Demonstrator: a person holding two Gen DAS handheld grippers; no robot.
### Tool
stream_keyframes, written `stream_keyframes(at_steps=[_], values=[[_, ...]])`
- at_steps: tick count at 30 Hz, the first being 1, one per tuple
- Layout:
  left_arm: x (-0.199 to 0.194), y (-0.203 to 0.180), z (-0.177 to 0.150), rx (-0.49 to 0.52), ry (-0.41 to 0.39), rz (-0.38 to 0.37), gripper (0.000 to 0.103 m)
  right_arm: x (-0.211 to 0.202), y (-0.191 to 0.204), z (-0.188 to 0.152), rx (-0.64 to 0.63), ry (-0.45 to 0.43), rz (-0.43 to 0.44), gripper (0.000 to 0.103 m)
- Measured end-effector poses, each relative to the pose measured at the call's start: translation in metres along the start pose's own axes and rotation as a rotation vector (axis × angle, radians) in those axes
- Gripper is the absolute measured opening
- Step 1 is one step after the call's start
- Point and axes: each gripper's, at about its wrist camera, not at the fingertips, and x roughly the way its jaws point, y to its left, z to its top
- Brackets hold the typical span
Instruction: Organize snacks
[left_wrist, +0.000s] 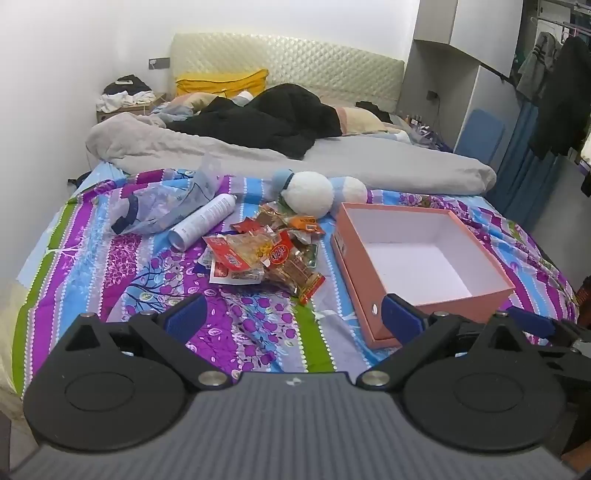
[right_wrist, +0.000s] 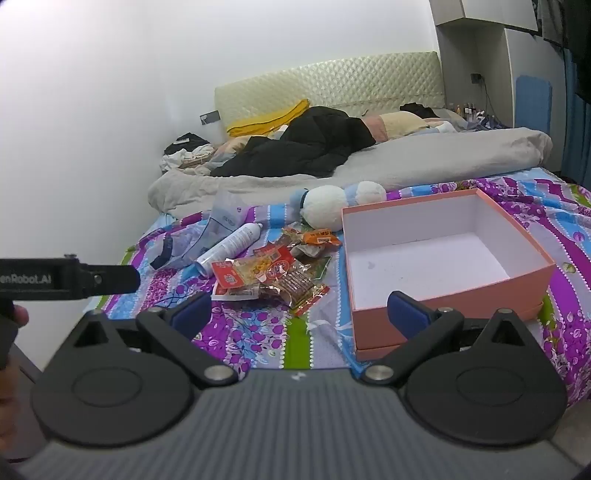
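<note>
A pile of packaged snacks (left_wrist: 266, 254) in red, orange and clear wrappers lies on the patterned bedspread (left_wrist: 110, 266); it also shows in the right wrist view (right_wrist: 273, 273). An open pink box (left_wrist: 421, 258) with a white, empty inside sits to the right of the pile, also seen in the right wrist view (right_wrist: 443, 266). My left gripper (left_wrist: 295, 317) is open and empty, held low at the near edge of the bed, short of the pile. My right gripper (right_wrist: 299, 314) is open and empty, its right finger in front of the box's near wall.
A white spray can (left_wrist: 203, 221) and a bluish plastic bag (left_wrist: 166, 203) lie left of the snacks. A white and blue plush toy (left_wrist: 314, 192) lies behind them. A grey duvet (left_wrist: 295, 155) and black clothes (left_wrist: 266, 122) cover the far bed. The left gripper's body (right_wrist: 66, 278) shows at the left.
</note>
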Motion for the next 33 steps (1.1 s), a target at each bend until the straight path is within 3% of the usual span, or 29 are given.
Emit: stream_keyframes(at_steps=[7, 33], values=[[0.003, -0.004, 0.003, 0.019, 0.009, 0.033, 0.102, -0.004, -0.002, -0.004, 0.013, 0.005, 0.002, 0.103], [-0.001, -0.004, 0.002, 0.011, 0.0, 0.017, 0.103, 0.001, 0.0, -0.003, 0.024, 0.016, 0.015, 0.103]])
